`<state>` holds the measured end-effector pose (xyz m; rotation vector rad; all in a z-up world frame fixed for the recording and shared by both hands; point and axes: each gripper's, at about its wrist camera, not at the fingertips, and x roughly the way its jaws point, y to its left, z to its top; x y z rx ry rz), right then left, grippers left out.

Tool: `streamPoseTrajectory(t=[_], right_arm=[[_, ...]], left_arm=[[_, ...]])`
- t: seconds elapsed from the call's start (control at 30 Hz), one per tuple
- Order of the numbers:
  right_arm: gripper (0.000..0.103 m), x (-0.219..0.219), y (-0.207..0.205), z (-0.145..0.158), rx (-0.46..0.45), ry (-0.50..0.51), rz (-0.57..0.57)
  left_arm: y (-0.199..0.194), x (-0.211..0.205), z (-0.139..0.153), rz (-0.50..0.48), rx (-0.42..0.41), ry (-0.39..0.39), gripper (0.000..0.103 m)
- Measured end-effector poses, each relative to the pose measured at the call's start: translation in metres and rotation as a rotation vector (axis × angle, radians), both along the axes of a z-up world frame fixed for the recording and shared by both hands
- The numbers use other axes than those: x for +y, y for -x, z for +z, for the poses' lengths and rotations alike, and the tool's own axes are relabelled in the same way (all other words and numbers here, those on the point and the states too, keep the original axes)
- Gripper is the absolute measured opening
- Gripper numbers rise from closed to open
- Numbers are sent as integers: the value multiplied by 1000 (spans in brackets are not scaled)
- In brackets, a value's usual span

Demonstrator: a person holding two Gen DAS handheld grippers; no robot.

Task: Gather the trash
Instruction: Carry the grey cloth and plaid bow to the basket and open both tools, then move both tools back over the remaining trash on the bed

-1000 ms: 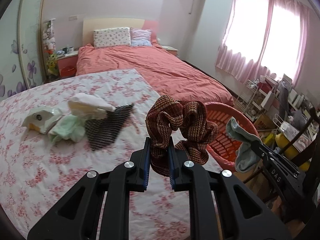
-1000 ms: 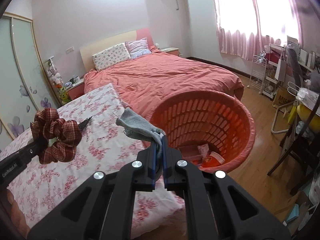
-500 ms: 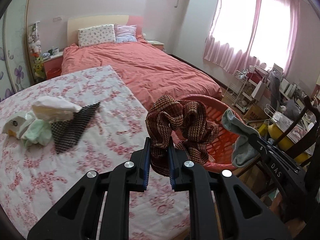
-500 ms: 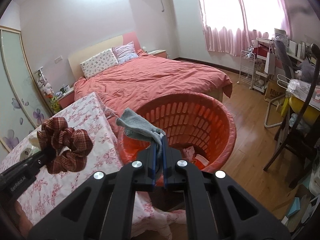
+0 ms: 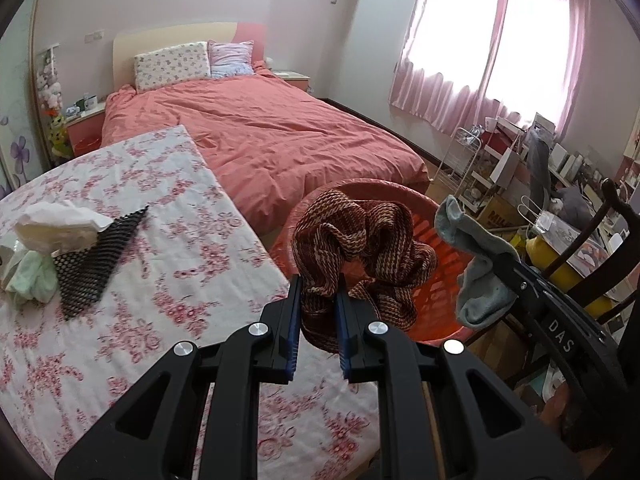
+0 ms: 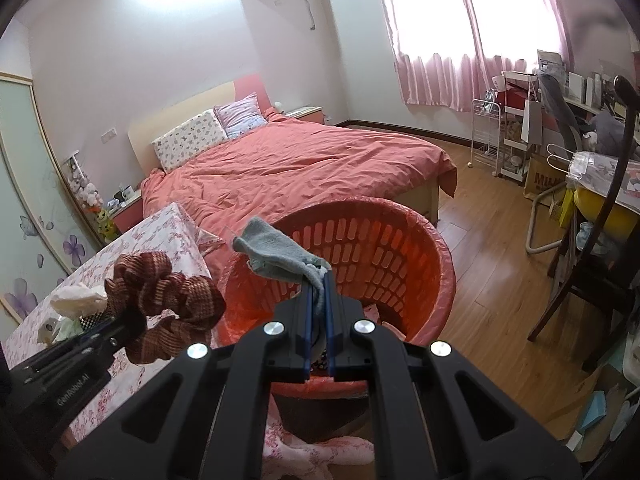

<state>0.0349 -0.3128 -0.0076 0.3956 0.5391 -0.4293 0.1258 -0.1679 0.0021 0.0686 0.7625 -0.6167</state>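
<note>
My left gripper (image 5: 317, 280) is shut on a brown striped scrunchie (image 5: 360, 240), which hangs just over the near rim of the red plastic basket (image 5: 440, 264). My right gripper (image 6: 318, 280) is shut on a grey-blue sock (image 6: 276, 252) and holds it above the near side of the red basket (image 6: 392, 248). In the right wrist view the scrunchie (image 6: 160, 300) hangs left of the basket rim. In the left wrist view the sock (image 5: 476, 268) dangles over the basket's right side. A few scraps lie in the basket's bottom.
On the flowered table cloth (image 5: 168, 264) lie a white crumpled tissue (image 5: 60, 220), a pale green cloth (image 5: 32, 280) and a black mesh piece (image 5: 96, 260). Behind stands a bed with a red cover (image 5: 272, 132). A dark wooden chair (image 6: 600, 260) and a cluttered shelf stand right.
Both grippers have moved toward the basket with their loads. The basket looms larger and more central in both views, and the table trash has slid left.
</note>
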Motion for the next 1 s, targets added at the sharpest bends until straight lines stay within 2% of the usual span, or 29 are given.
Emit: streamPoseTrajectory(t=[0.53,0.63,0.73,0.83,0.9,0.97,1.0], right_arm=[[8,-36,-21,-7,-15,-54,-47],[13,-45,-30,-11,-5,-78,-50],[24,-51,-37,-14,3,-90,-49],[29,-51,-39,-16,13,-83,-52],[36,-50,-37,-18,19,-74,-58],[49,-47,-35,-18,26,-54,-62],[52,-46,-35,-18,30,-43,-64]], left_arm=[[-16,-40,-15,-50,47,-13,16],[-20,-48,-20,-60,69,-17,22],[-22,-54,-24,-60,75,-30,41],[-23,-53,-29,-46,74,-51,44],[-23,-48,-30,-29,77,-55,44],[-24,-40,-28,-15,71,-59,46],[-24,-36,-27,-7,65,-62,48]])
